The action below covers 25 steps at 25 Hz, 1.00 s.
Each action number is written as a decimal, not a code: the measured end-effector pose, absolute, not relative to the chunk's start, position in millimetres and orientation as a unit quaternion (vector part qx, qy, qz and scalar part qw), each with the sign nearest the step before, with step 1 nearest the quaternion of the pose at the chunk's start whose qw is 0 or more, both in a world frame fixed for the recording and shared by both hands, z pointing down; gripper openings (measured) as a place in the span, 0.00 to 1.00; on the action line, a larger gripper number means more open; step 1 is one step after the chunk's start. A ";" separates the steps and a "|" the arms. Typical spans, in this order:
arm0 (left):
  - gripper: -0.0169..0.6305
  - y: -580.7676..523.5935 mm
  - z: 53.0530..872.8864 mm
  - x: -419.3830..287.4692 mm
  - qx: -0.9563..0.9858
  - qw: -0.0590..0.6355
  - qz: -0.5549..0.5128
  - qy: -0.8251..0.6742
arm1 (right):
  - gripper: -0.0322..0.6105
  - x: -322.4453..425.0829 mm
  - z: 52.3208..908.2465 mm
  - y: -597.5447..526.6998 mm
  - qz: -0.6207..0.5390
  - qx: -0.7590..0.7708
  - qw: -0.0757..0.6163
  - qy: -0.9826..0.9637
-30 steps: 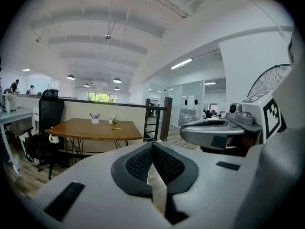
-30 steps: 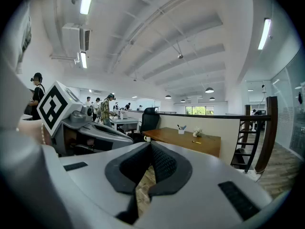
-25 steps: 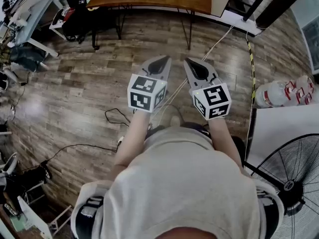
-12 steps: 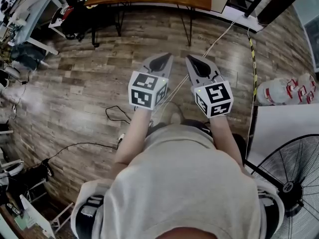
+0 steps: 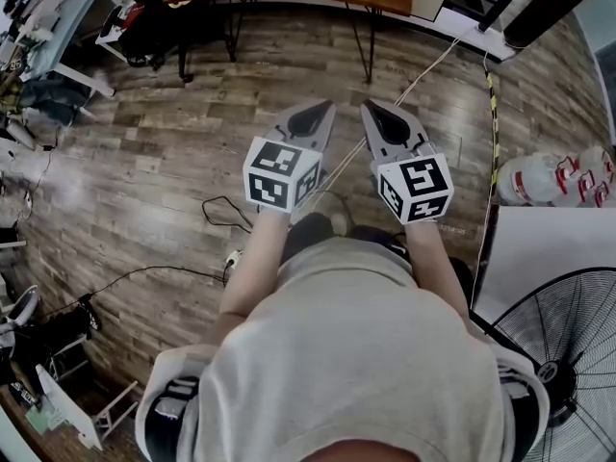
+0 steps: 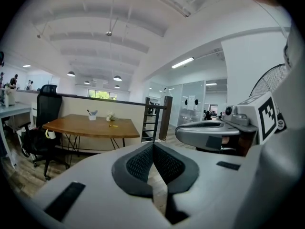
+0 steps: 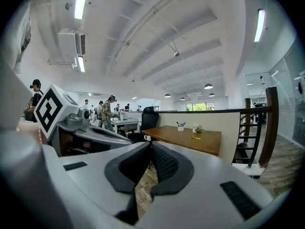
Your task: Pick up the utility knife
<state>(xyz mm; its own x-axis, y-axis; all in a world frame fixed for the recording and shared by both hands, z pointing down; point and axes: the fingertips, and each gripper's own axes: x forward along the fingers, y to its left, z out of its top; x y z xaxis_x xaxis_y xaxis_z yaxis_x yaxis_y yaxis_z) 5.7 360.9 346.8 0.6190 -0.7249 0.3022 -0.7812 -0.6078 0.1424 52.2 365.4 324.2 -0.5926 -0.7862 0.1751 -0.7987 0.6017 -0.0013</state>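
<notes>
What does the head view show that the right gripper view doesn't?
Only the head view: the person's beige shirt, the wood-plank floor with black cables, a round black wire fan and white plastic jugs.
Only the right gripper view: the white ceiling with strip lights, people standing at far desks, a small white pen cup.
Both: the brown wooden table, the closed, empty right tongs and the black-and-white marker cube on the left tongs.
</notes>
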 end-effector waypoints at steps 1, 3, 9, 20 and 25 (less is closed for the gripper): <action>0.05 360.5 348.7 6.4 0.889 0.133 0.110 -0.423 | 0.11 53.6 325.8 364.4 0.042 0.444 0.079 -0.891; 0.05 359.2 351.8 8.1 0.888 0.135 0.114 -0.424 | 0.25 57.0 328.6 362.1 0.048 0.444 0.079 -0.891; 0.05 345.8 356.9 7.8 0.886 0.139 0.121 -0.425 | 0.34 63.9 335.0 347.8 0.056 0.450 0.077 -0.888; 0.05 258.7 371.6 9.8 0.895 0.153 0.122 -0.402 | 0.33 68.0 344.7 269.1 0.065 0.466 0.079 -0.879; 0.05 197.4 365.8 11.0 0.903 0.146 0.120 -0.387 | 0.33 65.6 343.5 206.7 0.064 0.475 0.082 -0.874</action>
